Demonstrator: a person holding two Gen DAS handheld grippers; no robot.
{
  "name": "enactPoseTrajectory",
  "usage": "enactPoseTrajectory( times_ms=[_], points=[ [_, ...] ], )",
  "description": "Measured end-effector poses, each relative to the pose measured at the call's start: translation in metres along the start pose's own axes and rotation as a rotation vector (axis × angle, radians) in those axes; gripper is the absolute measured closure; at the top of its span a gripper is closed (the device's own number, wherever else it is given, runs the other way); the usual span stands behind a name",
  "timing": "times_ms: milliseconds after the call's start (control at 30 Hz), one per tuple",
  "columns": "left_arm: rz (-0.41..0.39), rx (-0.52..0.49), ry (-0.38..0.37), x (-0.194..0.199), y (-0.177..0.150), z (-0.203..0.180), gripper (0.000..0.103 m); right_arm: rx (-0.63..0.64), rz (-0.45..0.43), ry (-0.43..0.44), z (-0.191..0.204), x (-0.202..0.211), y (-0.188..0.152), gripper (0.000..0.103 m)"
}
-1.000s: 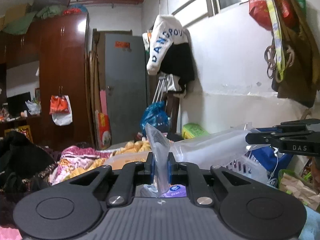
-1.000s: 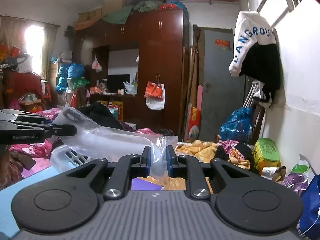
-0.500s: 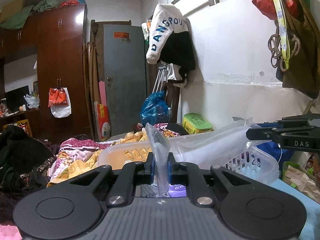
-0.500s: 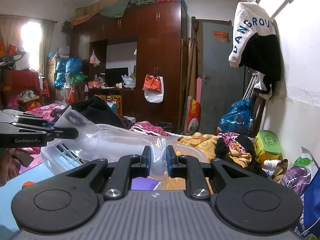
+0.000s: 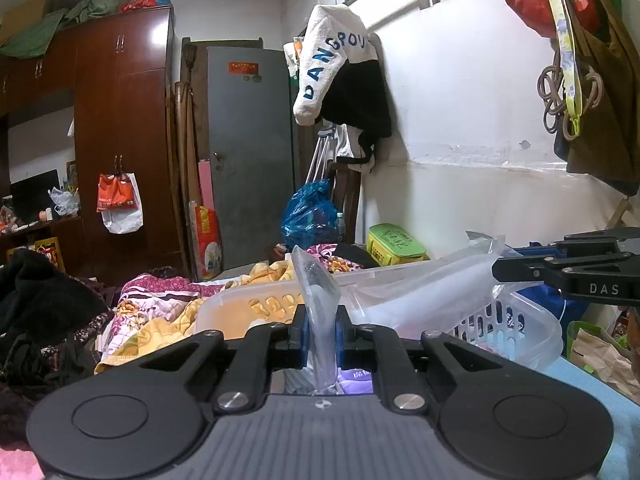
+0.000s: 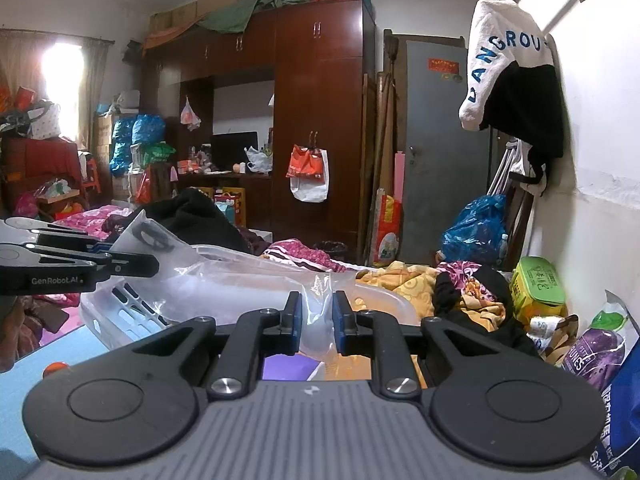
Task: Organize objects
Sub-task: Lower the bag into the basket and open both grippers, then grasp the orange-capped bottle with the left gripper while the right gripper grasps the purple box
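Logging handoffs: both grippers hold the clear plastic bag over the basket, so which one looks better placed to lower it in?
Probably neither alone: the left gripper and right gripper each pinch an end of the clear plastic bag above the white basket.

I am in a lived-in home, a crowded bedroom used for storage too. A tall dark wooden wardrobe (image 6: 320, 120) fills the far wall, with boxes and bundled cloth (image 6: 256, 4) heaped on top. Rumpled floral bedding (image 5: 160, 304) and dark clothes lie piled on the bed. A white and black jacket (image 5: 340, 76) hangs on the wall by a grey door (image 5: 248, 152). Plastic shopping bags (image 6: 308, 172) dangle from the wardrobe handles, a curtained window (image 6: 60, 72) glows at the far end, and a white laundry basket (image 5: 520, 320) sits close before me.
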State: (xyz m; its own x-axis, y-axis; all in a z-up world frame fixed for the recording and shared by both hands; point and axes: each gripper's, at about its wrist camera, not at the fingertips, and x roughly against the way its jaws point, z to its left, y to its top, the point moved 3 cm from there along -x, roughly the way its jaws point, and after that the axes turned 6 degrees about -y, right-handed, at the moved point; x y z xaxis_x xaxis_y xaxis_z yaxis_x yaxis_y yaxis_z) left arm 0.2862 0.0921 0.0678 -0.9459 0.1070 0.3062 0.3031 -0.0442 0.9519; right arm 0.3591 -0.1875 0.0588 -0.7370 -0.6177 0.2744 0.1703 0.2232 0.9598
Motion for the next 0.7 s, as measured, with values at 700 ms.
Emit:
enactPoseTrajectory(
  times_ms=[700],
  points=[
    [-0.009, -0.049, 0.053, -0.004, -0.004, -0.005, 0.047, -0.047, 0.017, -0.013, -0.010, -0.008, -0.001, 0.057]
  ],
)
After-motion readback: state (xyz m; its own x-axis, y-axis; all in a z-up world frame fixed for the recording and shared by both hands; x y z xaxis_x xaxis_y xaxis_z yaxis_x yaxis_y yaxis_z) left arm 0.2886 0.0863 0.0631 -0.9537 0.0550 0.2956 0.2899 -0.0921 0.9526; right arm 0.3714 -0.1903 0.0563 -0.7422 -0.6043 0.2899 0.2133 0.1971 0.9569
